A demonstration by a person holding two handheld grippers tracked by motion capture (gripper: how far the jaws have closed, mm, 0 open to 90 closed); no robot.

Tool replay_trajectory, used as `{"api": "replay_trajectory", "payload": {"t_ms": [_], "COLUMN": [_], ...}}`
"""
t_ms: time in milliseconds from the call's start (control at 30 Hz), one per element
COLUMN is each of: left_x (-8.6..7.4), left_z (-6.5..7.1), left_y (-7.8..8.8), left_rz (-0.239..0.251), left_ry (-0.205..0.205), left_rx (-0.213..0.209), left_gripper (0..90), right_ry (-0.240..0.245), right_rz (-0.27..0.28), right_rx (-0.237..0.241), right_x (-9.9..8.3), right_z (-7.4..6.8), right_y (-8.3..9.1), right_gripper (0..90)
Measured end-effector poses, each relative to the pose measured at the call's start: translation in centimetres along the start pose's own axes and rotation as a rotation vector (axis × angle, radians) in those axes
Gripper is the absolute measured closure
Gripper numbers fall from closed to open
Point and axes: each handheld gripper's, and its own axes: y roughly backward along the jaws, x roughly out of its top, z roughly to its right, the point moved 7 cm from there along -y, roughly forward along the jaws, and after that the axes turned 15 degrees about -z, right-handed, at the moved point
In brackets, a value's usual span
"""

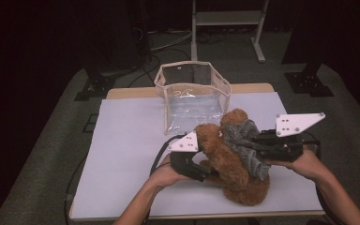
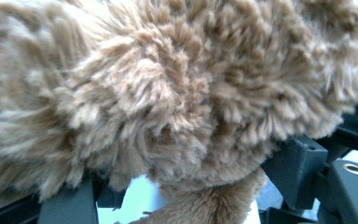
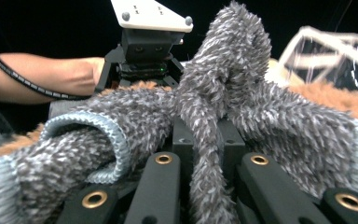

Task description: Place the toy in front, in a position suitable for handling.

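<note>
Undressing step: right gripper (image 1: 258,140) jaws clamped on grey garment (image 1: 246,143); left gripper (image 1: 206,171) jaws apart around teddy bear (image 1: 234,173); next, pull garment free

Clear plastic bag (image 1: 193,96) with cream trim stands open at the tabletop's (image 1: 122,154) far edge. White metal frame (image 1: 227,23) on the floor behind it.

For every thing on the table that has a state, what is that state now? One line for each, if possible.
Brown plush toy: on the table, left gripper at its side, jaws on either side of its fur; grip unclear.
Grey fuzzy garment: bunched over the toy, pinched by the shut right gripper.
Clear bag: standing open at the table's far edge, nothing visible inside.
</note>
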Motion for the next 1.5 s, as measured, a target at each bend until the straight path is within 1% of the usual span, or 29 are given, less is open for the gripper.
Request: {"api": "replay_trajectory", "payload": {"t_ms": [100,133,167,200,233,267,300,333,367,400,500,600,633,667,700,733,867,900,1000,1033,1067,1100,1167,1233,1300,1367,1400,1467,1500], "left_x": [0.2,0.3,0.3,0.6,0.7,0.9,0.5,0.1,0.1,-0.9,-1.7,-2.3,-2.3,-2.4,-2.2,-2.1,-1.4,-1.3,-1.6,-1.6,-1.7,-1.7,-1.7,-1.5,-1.4,-1.4,-1.5,-1.8,-1.8], "left_z": [-0.8,-1.0,-1.0,-1.2,-1.4,-1.8,-2.0,-2.2,-2.2,-1.9,-1.0,-0.3,-0.3,0.0,0.5,0.7,1.2,1.2,1.3,1.3,1.4,1.6,1.8,2.0,2.3,2.3,2.2,2.1,2.1], "left_y": [2.2,2.8,2.8,4.0,4.6,5.8,5.9,5.8,5.8,5.2,4.5,4.1,4.1,4.0,3.9,3.8,3.1,3.1,3.6,3.8,3.9,4.0,4.1,4.0,3.8,3.7,3.8,4.0,4.0], "left_rz": [0.012,0.021,0.021,0.036,0.036,0.040,0.019,-0.005,-0.005,-0.017,-0.007,-0.028,-0.028,-0.043,-0.051,-0.053,-0.057,-0.058,-0.036,-0.030,-0.025,-0.017,0.001,0.004,0.000,0.004,0.009,0.024,0.026], "left_ry": [-0.001,0.001,0.001,-0.002,-0.007,-0.005,0.001,0.010,0.010,0.040,0.058,0.071,0.071,0.068,0.055,0.053,0.019,0.008,-0.044,-0.067,-0.080,-0.093,-0.117,-0.140,-0.161,-0.159,-0.155,-0.142,-0.143], "left_rx": [0.046,0.051,0.051,0.069,0.082,0.102,0.118,0.124,0.124,0.096,0.074,0.099,0.099,0.108,0.130,0.138,0.143,0.145,0.136,0.138,0.134,0.123,0.119,0.119,0.105,0.108,0.105,0.093,0.092], "left_gripper": [33.0,33.8,34.1,34.1,34.1,34.0,33.7,31.5,27.8,24.4,16.2,11.7,10.6,10.0,9.2,8.2,4.3,6.0,29.7,34.9,39.6,41.4,44.8,46.7,46.9,47.3,47.4,47.6,47.7], "right_ry": [0.007,-0.002,-0.002,-0.006,-0.019,-0.025,-0.030,-0.035,-0.036,-0.044,-0.068,-0.071,-0.065,-0.055,-0.054,-0.051,-0.038,-0.033,-0.012,-0.009,-0.002,0.005,0.037,0.063,0.097,0.145,0.154,0.143,0.133], "right_rz": [0.037,0.055,0.055,0.072,0.103,0.108,0.102,0.082,0.062,0.034,0.032,0.035,0.036,0.035,0.033,0.033,0.042,0.044,0.040,0.035,0.031,0.026,0.010,0.001,-0.023,-0.061,-0.070,-0.073,-0.076], "right_rx": [-0.003,-0.006,-0.006,-0.005,-0.014,-0.017,-0.023,-0.038,-0.048,-0.043,-0.017,-0.019,-0.019,-0.019,-0.022,-0.022,-0.003,0.003,0.014,0.018,0.025,0.031,0.040,0.051,0.049,0.058,0.058,0.069,0.077], "right_x": [1.4,1.8,1.8,2.1,2.6,2.7,2.7,2.4,2.1,1.3,0.2,-0.3,-0.3,-0.3,-0.2,-0.2,0.4,0.6,0.9,1.0,1.1,1.2,1.8,2.8,3.9,4.7,4.8,4.7,4.3], "right_z": [0.2,0.3,0.3,0.4,0.8,0.9,1.0,1.2,1.3,1.3,1.2,0.9,0.8,0.6,0.5,0.4,-0.3,-0.6,-1.0,-1.0,-1.1,-1.2,-1.4,-1.5,-1.8,-2.4,-2.5,-2.4,-2.2], "right_y": [-0.9,-1.1,-1.1,-1.2,-1.4,-1.6,-2.0,-2.5,-2.9,-3.5,-3.8,-3.5,-3.3,-3.2,-3.2,-3.2,-3.3,-3.4,-3.2,-3.1,-3.0,-2.9,-2.4,-2.0,-2.3,-2.9,-3.0,-2.9,-2.7], "right_gripper": [81.2,81.2,81.2,81.2,81.2,81.2,81.1,81.2,81.1,81.1,81.1,81.0,81.0,80.9,80.9,80.8,80.9,80.9,80.9,80.8,80.8,80.7,80.4,80.4,80.4,80.3,80.2,80.2,80.3]}}
